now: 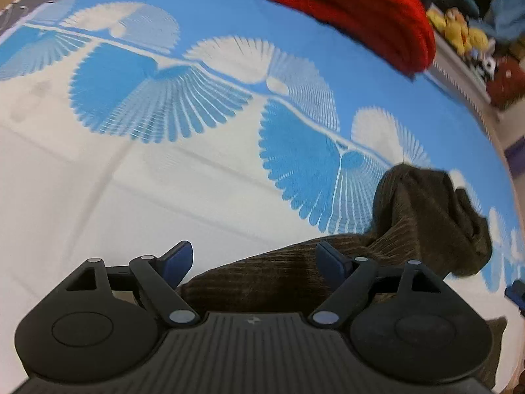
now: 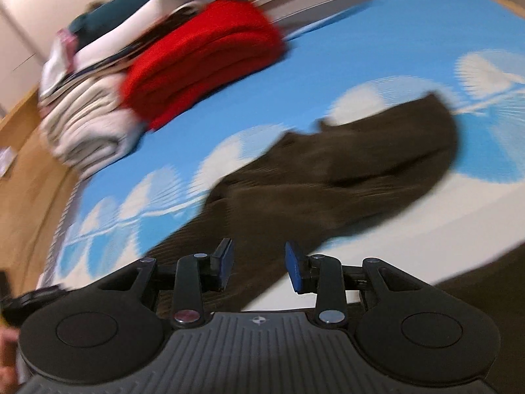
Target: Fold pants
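Dark brown corduroy pants [image 1: 426, 213] lie crumpled on a blue and white patterned sheet [image 1: 164, 180]. In the left wrist view one end is bunched up at the right and a flatter part runs under the gripper. My left gripper [image 1: 254, 257] stands wide open above that flat part, its blue pads clear of the cloth. The right wrist view is blurred. It shows the pants [image 2: 344, 170] stretched diagonally across the sheet [image 2: 361, 49]. My right gripper [image 2: 259, 264] hovers over their near end, partly open, with nothing pinched between its pads.
A folded red garment [image 1: 354, 10] lies at the far side of the sheet, beside a stack of cream and white folded clothes [image 2: 88, 121]. Yellow soft toys [image 1: 459, 29] sit beyond the bed's edge. A wooden surface [image 2: 26, 180] borders the bed at the left.
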